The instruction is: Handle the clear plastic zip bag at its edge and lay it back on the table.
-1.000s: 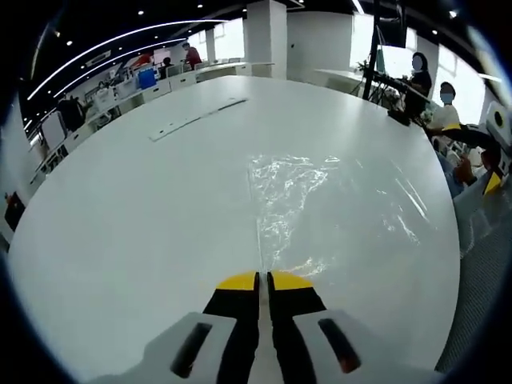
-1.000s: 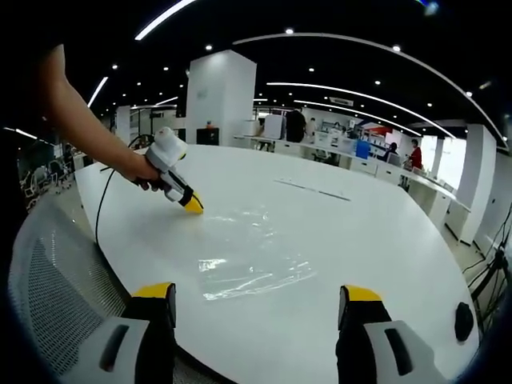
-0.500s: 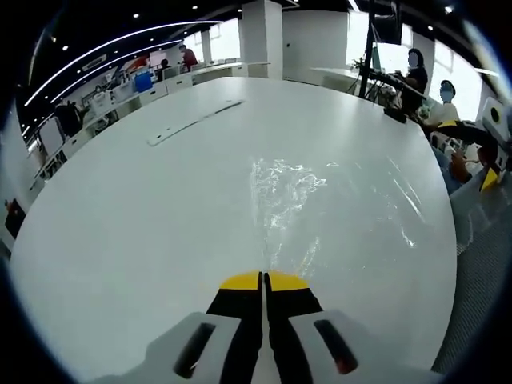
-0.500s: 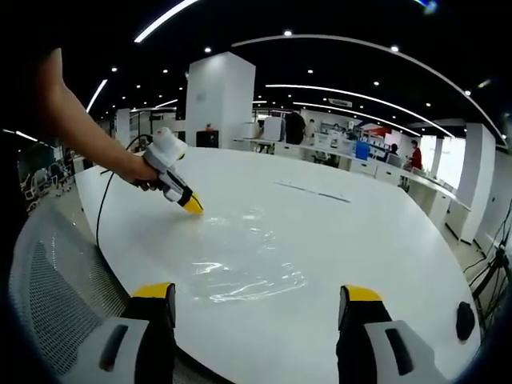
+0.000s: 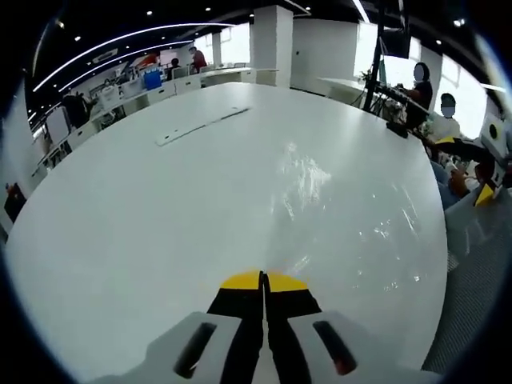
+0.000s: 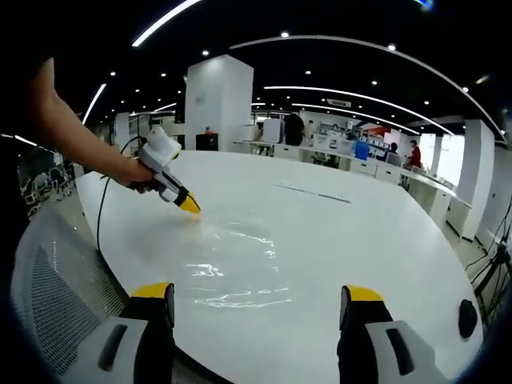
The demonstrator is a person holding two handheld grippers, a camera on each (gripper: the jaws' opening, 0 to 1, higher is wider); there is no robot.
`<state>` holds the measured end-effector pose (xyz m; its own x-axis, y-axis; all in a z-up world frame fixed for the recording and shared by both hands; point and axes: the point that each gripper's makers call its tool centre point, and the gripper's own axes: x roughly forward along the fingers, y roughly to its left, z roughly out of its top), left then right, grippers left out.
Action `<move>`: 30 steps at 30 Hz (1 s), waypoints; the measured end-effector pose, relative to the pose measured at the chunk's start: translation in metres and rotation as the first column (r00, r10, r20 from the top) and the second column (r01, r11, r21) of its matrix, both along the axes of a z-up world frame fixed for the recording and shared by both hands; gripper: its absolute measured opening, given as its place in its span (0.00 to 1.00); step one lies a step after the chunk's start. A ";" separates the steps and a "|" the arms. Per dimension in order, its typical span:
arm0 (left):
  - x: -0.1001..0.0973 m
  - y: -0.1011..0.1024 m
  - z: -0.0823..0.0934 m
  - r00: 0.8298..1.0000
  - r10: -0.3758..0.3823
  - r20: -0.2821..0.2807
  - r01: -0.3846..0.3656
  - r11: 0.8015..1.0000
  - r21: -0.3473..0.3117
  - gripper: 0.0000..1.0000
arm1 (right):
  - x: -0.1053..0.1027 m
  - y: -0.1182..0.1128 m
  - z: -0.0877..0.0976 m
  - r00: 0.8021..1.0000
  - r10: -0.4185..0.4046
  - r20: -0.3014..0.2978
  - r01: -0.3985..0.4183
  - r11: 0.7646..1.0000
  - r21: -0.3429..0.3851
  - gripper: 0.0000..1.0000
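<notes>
The clear plastic zip bag (image 5: pixel 316 188) lies wrinkled and glinting on the round white table (image 5: pixel 136 216), stretching away from my left gripper (image 5: pixel 262 280). That gripper's yellow-tipped jaws are shut on the bag's near edge. In the right gripper view the left gripper (image 6: pixel 190 206), held by a person's hand, pinches the far corner of the bag (image 6: pixel 232 264) just above the table (image 6: pixel 376 240). My right gripper (image 6: pixel 256 298) hovers at the table's near edge, open, with nothing between its jaws. One of its yellow fingertips (image 5: pixel 484 194) shows at the right of the left gripper view.
A long flat strip (image 5: pixel 200 126) lies farther across the table (image 6: pixel 312 190). A small black round object (image 6: pixel 466 318) sits near the table's right edge. A mesh chair back (image 6: pixel 56 296) stands at the left. People sit at desks beyond the table (image 5: pixel 420 80).
The left gripper has risen and tilted a little with the bag's edge. The bag has been drawn out flatter, and its glints have shifted. The right gripper has stayed open in place.
</notes>
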<state>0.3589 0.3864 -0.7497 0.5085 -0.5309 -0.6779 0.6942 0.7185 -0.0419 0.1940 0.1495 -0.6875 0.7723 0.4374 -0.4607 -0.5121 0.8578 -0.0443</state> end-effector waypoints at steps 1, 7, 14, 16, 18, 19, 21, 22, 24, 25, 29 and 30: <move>-0.001 -0.001 0.002 1.000 0.004 -0.001 -0.004 1.000 -0.008 0.00 | 0.000 0.000 0.000 1.000 -0.001 -0.001 0.001 1.000 0.001 0.85; -0.006 -0.002 0.008 1.000 0.020 0.001 -0.020 0.999 -0.033 0.00 | 0.001 -0.001 0.000 1.000 -0.007 -0.002 0.007 1.000 0.008 0.86; -0.011 -0.003 0.013 1.000 0.028 -0.005 -0.028 0.998 -0.054 0.00 | 0.003 -0.005 0.001 0.999 -0.033 -0.008 0.033 0.999 0.034 0.86; -0.012 -0.003 0.014 0.999 0.032 -0.007 -0.032 0.998 -0.058 0.00 | 0.004 -0.007 0.002 0.999 -0.039 -0.006 0.040 0.998 0.043 0.86; -0.012 -0.002 0.015 0.999 0.044 -0.015 -0.045 0.997 -0.069 0.00 | 0.006 -0.008 0.007 0.999 -0.048 0.013 0.047 0.996 0.070 0.85; -0.013 -0.002 0.016 0.999 0.048 -0.016 -0.049 0.996 -0.072 0.00 | 0.006 -0.009 0.007 0.999 -0.050 0.011 0.049 0.996 0.072 0.85; -0.016 -0.002 0.021 0.998 0.057 -0.015 -0.058 0.995 -0.080 0.00 | 0.008 -0.011 0.006 0.998 -0.062 0.000 0.062 0.995 0.080 0.86; -0.016 -0.002 0.023 0.998 0.064 -0.017 -0.065 0.994 -0.086 0.00 | 0.008 -0.012 0.006 0.998 -0.066 -0.004 0.066 0.994 0.085 0.86; -0.018 -0.003 0.022 0.997 0.070 -0.020 -0.072 0.993 -0.092 0.00 | 0.008 -0.011 0.007 0.998 -0.066 -0.004 0.066 0.994 0.088 0.86; -0.020 -0.003 0.023 0.997 0.072 -0.022 -0.074 0.993 -0.096 0.00 | 0.008 -0.011 0.007 0.998 -0.065 -0.005 0.065 0.994 0.090 0.86; -0.024 -0.006 0.028 0.995 0.096 -0.035 -0.099 0.989 -0.114 0.00 | 0.008 -0.012 0.009 0.998 -0.058 -0.013 0.059 0.993 0.103 0.85; -0.024 -0.006 0.029 0.994 0.102 -0.037 -0.105 0.988 -0.114 0.00 | 0.008 -0.012 0.010 0.998 -0.058 -0.016 0.060 0.992 0.110 0.84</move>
